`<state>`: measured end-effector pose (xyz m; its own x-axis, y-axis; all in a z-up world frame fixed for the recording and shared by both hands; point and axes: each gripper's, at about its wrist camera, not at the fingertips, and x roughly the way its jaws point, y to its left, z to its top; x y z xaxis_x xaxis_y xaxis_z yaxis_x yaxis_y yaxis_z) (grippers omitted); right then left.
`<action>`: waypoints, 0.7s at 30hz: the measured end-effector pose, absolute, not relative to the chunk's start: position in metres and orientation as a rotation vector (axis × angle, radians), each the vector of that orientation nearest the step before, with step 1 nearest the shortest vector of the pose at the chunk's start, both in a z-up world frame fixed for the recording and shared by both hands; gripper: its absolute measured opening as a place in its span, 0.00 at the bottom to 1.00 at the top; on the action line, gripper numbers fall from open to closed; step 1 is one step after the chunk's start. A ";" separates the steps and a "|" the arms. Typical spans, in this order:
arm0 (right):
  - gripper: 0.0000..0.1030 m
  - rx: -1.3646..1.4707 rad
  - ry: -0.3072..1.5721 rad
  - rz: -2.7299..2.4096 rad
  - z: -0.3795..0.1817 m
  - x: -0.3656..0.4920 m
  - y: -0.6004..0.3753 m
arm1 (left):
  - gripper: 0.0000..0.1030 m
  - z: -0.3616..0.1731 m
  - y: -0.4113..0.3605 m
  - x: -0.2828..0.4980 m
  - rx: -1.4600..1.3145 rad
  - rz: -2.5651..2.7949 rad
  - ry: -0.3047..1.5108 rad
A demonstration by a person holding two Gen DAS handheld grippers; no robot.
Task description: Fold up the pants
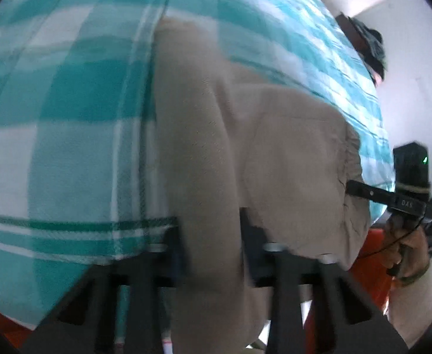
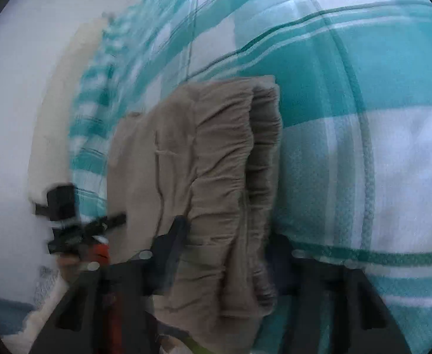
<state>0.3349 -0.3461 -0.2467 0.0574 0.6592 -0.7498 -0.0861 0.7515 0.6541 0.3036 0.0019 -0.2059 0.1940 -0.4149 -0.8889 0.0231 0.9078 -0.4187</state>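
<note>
- My left gripper point(image 1: 213, 247) has a thick fold of the pants point(image 1: 245, 153) between its two fingers, and the jaws are closed on that cloth.
- From the left wrist, the beige pants run up and away from the fingers, lying over the sheet point(image 1: 68, 103), a teal and white check.
- My right gripper point(image 2: 225, 253) is clamped on the gathered waistband end of the pants point(image 2: 204, 159); the cloth bunches in several layers between its fingers.
- In the right wrist view, the elastic waistband stands roughly upright, its ruffled edge toward the right, with the sheet point(image 2: 363, 118) behind and beside it.
- The left view shows the right gripper point(image 1: 405, 188) at the far right edge, its finger touching the waistband corner, held by the hand point(image 1: 407, 250).
- In the right view the left gripper point(image 2: 77, 224) shows at the left edge of the pants, too blurred for me to read its jaws there.
- Both views are motion-blurred.
</note>
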 end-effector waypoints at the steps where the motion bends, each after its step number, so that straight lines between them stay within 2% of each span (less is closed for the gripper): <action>1: 0.43 0.444 1.402 0.614 -0.236 0.336 -0.338 | 0.16 -0.195 -0.001 0.304 -0.319 -0.325 1.325; 3: 0.33 0.395 1.356 0.662 -0.212 0.340 -0.330 | 0.15 -0.170 -0.001 0.312 -0.324 -0.355 1.271; 9: 0.32 0.309 1.159 0.729 -0.124 0.399 -0.306 | 0.18 -0.102 0.019 0.378 -0.288 -0.254 1.050; 11: 0.34 0.307 1.079 0.711 -0.104 0.432 -0.307 | 0.38 -0.084 0.024 0.396 -0.219 -0.160 0.967; 13: 0.55 0.287 1.050 0.643 -0.091 0.460 -0.305 | 0.83 -0.065 0.025 0.400 -0.078 -0.003 0.880; 14: 0.88 0.247 1.040 0.571 -0.085 0.468 -0.306 | 0.93 -0.055 0.023 0.395 0.014 0.075 0.819; 15: 0.99 0.186 1.015 0.499 -0.076 0.471 -0.306 | 0.94 -0.048 0.021 0.387 0.081 0.120 0.767; 18: 1.00 0.046 0.944 0.429 -0.049 0.452 -0.302 | 0.99 -0.041 0.015 0.356 0.210 0.227 0.677; 21: 1.00 -0.033 0.914 0.372 -0.041 0.422 -0.300 | 0.99 -0.050 0.013 0.329 0.225 0.293 0.718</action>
<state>0.4219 -0.3000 -0.0414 0.5515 0.3002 -0.7783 -0.3282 0.9358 0.1284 0.3288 0.0134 -0.0495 0.7149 0.3389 -0.6116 -0.1861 0.9354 0.3007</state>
